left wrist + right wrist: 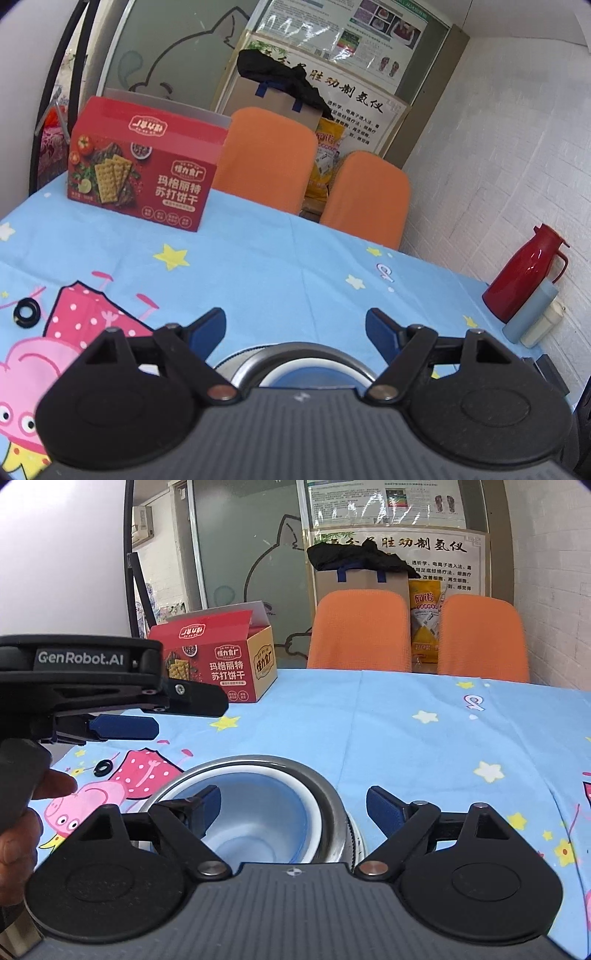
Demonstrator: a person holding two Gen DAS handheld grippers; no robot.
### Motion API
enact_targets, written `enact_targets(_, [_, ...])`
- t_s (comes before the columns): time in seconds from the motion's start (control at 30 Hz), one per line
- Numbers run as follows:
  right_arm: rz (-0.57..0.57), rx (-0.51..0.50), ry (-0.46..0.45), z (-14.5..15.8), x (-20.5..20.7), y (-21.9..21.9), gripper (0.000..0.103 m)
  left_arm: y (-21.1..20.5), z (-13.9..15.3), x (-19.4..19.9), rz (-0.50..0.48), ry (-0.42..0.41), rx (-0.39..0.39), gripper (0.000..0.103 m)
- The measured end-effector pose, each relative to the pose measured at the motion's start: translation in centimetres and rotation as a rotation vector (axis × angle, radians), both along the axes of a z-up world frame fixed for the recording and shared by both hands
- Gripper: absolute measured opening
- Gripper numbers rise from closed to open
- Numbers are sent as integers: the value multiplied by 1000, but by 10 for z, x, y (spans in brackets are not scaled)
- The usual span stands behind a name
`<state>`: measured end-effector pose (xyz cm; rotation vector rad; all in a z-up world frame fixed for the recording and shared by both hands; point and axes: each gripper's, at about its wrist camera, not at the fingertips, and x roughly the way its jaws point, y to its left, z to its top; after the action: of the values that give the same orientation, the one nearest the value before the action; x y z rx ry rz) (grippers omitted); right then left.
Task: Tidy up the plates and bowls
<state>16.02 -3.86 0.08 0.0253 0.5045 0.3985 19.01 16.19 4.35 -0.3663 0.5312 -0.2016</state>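
Status: the dishes appear nested into one stack on the tabletop (406, 720). A blue bowl (255, 812) sits inside a white bowl (314, 808), which sits inside a steel bowl (332, 794). A ribbed edge under the steel bowl may be a plate; it cannot be confirmed. No other loose dish is visible, so the task is judged near complete.

Right gripper (293, 808): jaws wide open, straddling the stack's right rim, gripping nothing. Left gripper (295, 328): jaws open, empty, above the stack.

The cracker box (221, 661) stands open; contents not visible.
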Motion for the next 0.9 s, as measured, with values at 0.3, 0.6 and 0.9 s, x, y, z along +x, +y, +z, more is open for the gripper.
enact_targets(0.3, [-115, 40, 19, -2, -7, -45, 103, -23, 9, -28, 46, -59, 41, 78])
enact_targets(0.6, [-183, 55, -4, 2, -35, -75, 103, -69, 5, -67, 36, -113, 112, 79])
enact_targets(0.9, [-258, 84, -29, -3, -77, -106, 103, -98, -14, -112, 42, -110, 125, 79])
